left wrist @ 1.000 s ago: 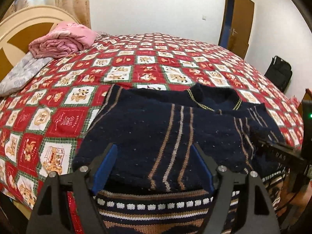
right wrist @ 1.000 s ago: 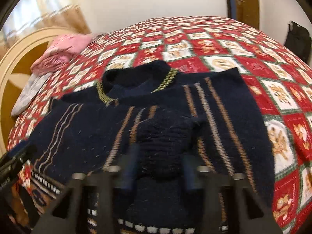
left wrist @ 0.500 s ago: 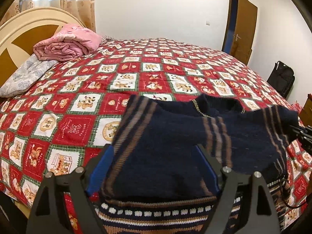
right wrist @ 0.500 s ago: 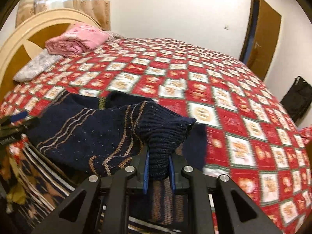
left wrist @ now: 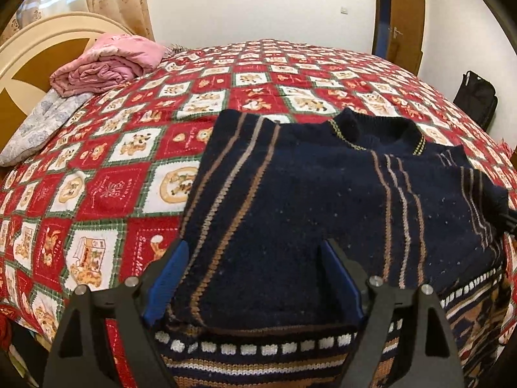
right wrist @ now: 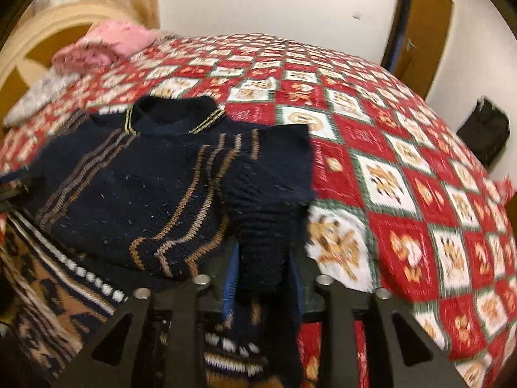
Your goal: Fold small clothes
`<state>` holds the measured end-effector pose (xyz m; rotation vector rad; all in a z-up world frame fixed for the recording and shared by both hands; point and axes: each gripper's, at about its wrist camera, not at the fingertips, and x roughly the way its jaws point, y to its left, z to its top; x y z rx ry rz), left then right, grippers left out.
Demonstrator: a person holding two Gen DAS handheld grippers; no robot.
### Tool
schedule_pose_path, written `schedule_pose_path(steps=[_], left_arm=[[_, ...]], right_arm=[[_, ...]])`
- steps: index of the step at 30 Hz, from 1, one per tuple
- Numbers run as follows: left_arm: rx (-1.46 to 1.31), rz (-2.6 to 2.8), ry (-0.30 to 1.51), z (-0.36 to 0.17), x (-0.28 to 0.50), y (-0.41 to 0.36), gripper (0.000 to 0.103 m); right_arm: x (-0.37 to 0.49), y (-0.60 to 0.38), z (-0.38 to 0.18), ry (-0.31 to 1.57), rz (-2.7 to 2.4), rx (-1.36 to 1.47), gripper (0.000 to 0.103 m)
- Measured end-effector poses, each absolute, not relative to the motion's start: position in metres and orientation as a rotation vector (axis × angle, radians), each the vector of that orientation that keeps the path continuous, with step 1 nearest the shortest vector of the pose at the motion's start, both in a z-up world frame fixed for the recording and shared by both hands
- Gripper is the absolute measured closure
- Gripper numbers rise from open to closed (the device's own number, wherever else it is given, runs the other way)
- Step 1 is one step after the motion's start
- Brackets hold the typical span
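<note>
**Sleeve folded in, cuff still pinched**

Since the earlier frame the right claw [right wrist: 263, 278] has swung the sleeve [right wrist: 258, 194] across the navy sweater [left wrist: 290, 210], which lies on the bed [left wrist: 129, 161] near its edge. It grips the cuff, probably to lay it flat; the view is blurred. Left claw [left wrist: 252, 278] gapes wide over the near hem.

The sweater [left wrist: 307, 200] is navy knit with tan and beige vertical stripes, yellow-flecked collar, and a brown-and-white patterned hem. Under it, the bedspread [left wrist: 129, 148] shows red and white bear-print squares edged green. Beyond the sweater, a pink quilt [left wrist: 106, 64].
</note>
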<state>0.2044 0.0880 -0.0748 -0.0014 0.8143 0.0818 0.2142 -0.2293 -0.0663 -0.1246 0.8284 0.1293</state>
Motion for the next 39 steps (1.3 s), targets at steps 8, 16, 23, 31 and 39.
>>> schedule_pose_path(steps=[8, 16, 23, 31, 39], left_arm=[[0.032, 0.071, 0.759, -0.054, 0.216, 0.073, 0.017], [0.07, 0.126, 0.801, -0.068, 0.244, 0.062, 0.017], [0.128, 0.152, 0.796, -0.075, 0.244, 0.058, 0.01], [0.113, 0.158, 0.809, -0.075, 0.242, 0.062, 0.007], [0.102, 0.105, 0.794, -0.063, 0.226, 0.057, 0.007]], right_arm=[[0.197, -0.219, -0.016, 0.676, 0.102, -0.127, 0.059], [0.257, -0.168, -0.061, 0.793, 0.168, -0.172, 0.068], [0.286, -0.188, -0.087, 0.836, 0.042, -0.133, 0.067], [0.29, -0.192, -0.079, 0.844, 0.051, -0.078, 0.065], [0.206, -0.193, -0.008, 0.638, 0.157, -0.056, 0.05]])
